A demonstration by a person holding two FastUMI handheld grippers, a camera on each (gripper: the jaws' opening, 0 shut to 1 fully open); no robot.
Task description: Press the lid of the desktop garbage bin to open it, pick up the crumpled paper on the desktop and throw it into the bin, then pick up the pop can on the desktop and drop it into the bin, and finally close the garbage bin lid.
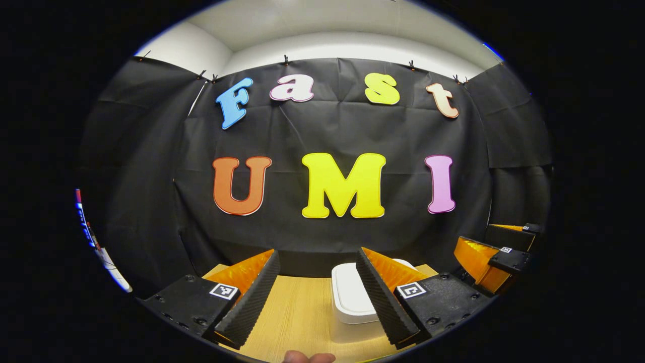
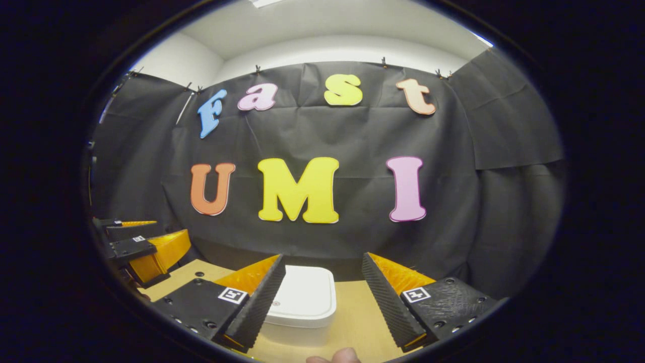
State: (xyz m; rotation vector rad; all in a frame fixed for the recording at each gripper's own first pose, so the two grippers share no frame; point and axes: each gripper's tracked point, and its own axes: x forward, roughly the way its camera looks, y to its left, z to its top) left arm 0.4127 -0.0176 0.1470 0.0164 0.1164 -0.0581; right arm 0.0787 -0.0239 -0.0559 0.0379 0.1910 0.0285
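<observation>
One bin [image 2: 302, 297], one table [image 1: 297, 312], two claws.

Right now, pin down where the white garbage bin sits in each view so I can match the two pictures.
Left gripper view: the garbage bin sits low, right of centre, lid down, partly behind the left tongs' right-hand finger.
Right gripper view: the garbage bin sits low, left of centre, against the right tongs' left-hand finger.
Shared landmark: the wooden desktop under it.

You see a smooth, matt white plastic bin [image 2: 302, 297] on a pale wood-grain tabletop [image 1: 297, 312].
</observation>
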